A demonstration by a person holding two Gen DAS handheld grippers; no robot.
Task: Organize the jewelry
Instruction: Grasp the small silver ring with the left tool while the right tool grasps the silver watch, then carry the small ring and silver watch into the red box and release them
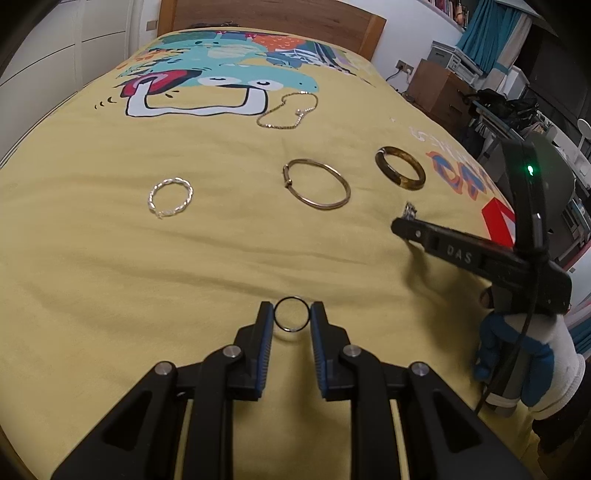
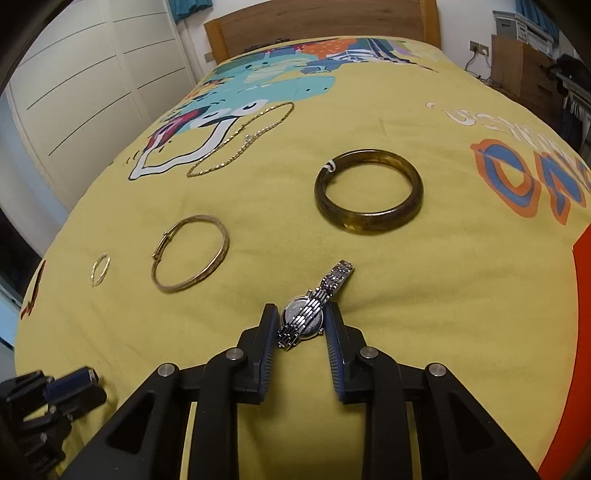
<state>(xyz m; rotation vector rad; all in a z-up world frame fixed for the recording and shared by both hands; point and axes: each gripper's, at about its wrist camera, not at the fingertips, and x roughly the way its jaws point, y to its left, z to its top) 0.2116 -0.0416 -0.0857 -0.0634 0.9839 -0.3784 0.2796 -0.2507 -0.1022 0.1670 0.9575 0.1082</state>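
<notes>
Bedroom scene, everything's laid out on a bed with a yellow printed bedspread [image 2: 461,295] and a wooden headboard [image 2: 321,26] at the far end. Taking the thin gold bangle [image 1: 316,183] as the landmark: a twisted silver bracelet [image 1: 170,197] sits to its left, a chunky amber bangle [image 1: 400,168] to its right, and a gold chain [image 1: 288,110] lies beyond it toward the headboard. Left gripper [image 1: 291,314] has its jaws clenched on a thin black ring [image 1: 291,314], nearer than the bangle. Right gripper [image 2: 301,319] jaws are pinched on a silver watch [image 2: 310,314], down front-right of the bangle.
</notes>
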